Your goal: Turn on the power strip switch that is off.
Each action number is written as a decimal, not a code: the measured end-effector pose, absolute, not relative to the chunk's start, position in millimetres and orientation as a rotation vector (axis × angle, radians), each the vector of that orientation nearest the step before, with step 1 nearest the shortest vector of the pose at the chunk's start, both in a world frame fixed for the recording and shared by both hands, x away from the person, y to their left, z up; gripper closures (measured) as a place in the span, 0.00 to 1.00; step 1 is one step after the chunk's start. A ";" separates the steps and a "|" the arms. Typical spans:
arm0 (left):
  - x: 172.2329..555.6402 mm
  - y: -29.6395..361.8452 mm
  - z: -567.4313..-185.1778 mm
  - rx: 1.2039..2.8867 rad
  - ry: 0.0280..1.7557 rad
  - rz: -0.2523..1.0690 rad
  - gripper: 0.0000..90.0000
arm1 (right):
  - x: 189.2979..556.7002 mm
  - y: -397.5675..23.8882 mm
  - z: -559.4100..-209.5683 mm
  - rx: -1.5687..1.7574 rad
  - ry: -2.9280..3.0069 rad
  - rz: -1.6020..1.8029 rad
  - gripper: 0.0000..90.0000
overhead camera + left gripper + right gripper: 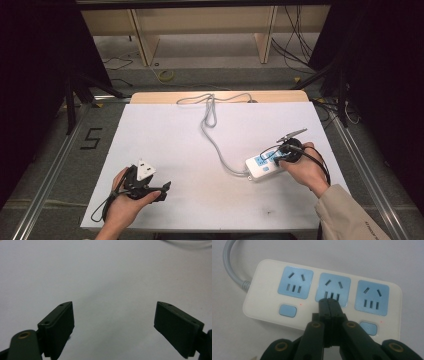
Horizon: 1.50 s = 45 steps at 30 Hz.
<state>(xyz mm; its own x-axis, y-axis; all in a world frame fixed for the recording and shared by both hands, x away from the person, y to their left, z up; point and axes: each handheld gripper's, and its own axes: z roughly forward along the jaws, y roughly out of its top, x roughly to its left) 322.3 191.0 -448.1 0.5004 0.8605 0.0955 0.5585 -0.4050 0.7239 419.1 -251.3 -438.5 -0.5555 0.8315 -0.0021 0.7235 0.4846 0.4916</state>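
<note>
A white power strip [261, 168] with three blue sockets lies at the right of the white board [170, 145]. Its grey cable [216, 141] runs toward the far edge. My right gripper [274, 159] is shut, with nothing between its jaws. In the right gripper view its joined tips [329, 302] rest over the lower edge of the middle socket [334, 285] of the power strip [263, 306]. They hide the spot below that socket. Blue buttons [287, 310] show under the two outer sockets. My left gripper [159, 190] sits at the board's near left, open [115, 315] over bare white surface.
The grey cable [230, 265] loops near the board's far edge beside a strip of wooden tabletop [150, 96]. Metal rails [57, 165] flank the table. A "5" mark [91, 138] is on the floor at left. Wooden shelving [200, 30] and loose wires lie beyond.
</note>
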 end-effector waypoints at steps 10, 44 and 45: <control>322.1 191.1 -448.1 2.114 1.159 0.620 0.18 | 419.1 -251.6 -438.9 1.340 2.490 0.657 1.00; 321.4 190.7 -447.7 2.111 1.156 0.629 0.18 | 418.6 -252.7 -440.8 1.353 2.479 0.671 1.00; 321.4 190.7 -447.8 2.111 1.156 0.629 0.18 | 418.5 -252.8 -440.8 1.354 2.479 0.672 1.00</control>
<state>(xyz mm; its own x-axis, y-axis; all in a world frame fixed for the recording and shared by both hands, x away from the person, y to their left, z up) 321.4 190.7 -447.8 0.4981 0.8611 0.1019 0.5536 -0.4062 0.7270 418.5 -252.8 -440.8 -0.5427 0.8399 0.0115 0.7307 0.4653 0.4996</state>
